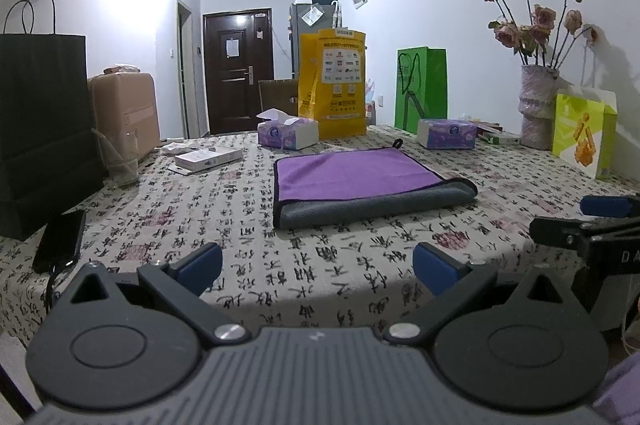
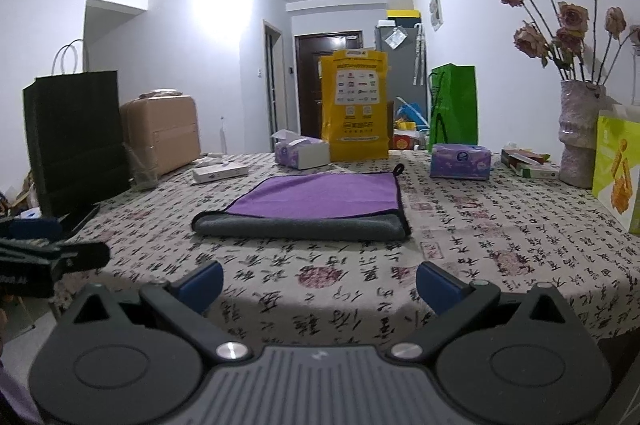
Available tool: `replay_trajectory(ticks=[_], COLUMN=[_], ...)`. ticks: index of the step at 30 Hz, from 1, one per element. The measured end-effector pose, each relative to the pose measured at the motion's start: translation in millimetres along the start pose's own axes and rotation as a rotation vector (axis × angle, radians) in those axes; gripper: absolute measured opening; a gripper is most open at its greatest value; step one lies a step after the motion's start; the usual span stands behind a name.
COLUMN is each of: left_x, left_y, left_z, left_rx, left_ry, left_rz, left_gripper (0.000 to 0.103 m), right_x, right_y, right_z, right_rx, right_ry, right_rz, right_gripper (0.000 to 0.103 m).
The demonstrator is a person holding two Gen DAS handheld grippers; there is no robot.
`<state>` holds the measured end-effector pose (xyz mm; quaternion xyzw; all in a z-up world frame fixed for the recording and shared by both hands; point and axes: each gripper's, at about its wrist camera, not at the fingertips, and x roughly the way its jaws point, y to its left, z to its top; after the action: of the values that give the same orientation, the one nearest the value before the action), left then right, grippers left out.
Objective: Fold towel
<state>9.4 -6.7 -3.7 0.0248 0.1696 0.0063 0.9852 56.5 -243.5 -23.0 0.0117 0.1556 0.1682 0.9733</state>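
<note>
A purple towel point(image 1: 356, 175) with a grey underside lies folded flat on the patterned tablecloth point(image 1: 320, 257), its grey fold edge toward me; it also shows in the right wrist view point(image 2: 316, 199). My left gripper point(image 1: 318, 271) is open and empty, held back near the table's front edge. My right gripper point(image 2: 320, 287) is open and empty, also short of the towel. The right gripper shows at the right edge of the left wrist view point(image 1: 592, 225), and the left gripper at the left edge of the right wrist view point(image 2: 48, 249).
A black paper bag point(image 1: 40, 129), a glass point(image 1: 120, 161) and a phone point(image 1: 60, 239) stand at the left. Tissue boxes point(image 1: 286, 133), a yellow bag point(image 1: 334, 85) and a green bag point(image 1: 420, 89) line the back. A flower vase point(image 1: 538, 105) and a lime carton point(image 1: 584, 133) stand at the right.
</note>
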Motion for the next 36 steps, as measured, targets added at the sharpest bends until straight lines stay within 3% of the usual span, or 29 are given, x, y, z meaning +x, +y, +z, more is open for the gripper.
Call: replay_trajectory(ticks=[13, 25, 28, 32, 34, 36], left_x=[53.7, 112.9, 134.0, 162.7, 176.7, 191.6], left_y=[15.8, 16.3, 17.9, 26.3, 31.6, 36.4], left_z=[25.6, 40.8, 43.6, 47.2, 48.8, 49.7], left_rx=[-0.031, -0.005, -0.015, -0.047, -0.062, -0.068], left_ry=[0.031, 0.084, 0.099, 0.122, 0.140, 0.165], left_rz=[0.033, -0.007, 0.020, 0.033, 0.031, 0.034], left_gripper=[0.103, 0.103, 0.103, 0.091, 0.082, 0.065], right_x=[42.9, 89.4, 103.7, 126.2, 138.9, 150.4], right_y=[-28.2, -49.5, -55.4, -65.9, -73.8, -78.7], right_z=[26.8, 36.1, 37.5, 41.6, 45.5, 48.4], right_rx=[0.020, 0.020, -0.007, -0.021, -0.016, -0.013], right_ry=[-0.017, 0.016, 0.011, 0.030, 0.055, 0.071], right_rz=[-0.026, -0.031, -0.031, -0.025, 0.018, 0.035], right_gripper=[0.103, 0.103, 0.101, 0.096, 0.080, 0.078])
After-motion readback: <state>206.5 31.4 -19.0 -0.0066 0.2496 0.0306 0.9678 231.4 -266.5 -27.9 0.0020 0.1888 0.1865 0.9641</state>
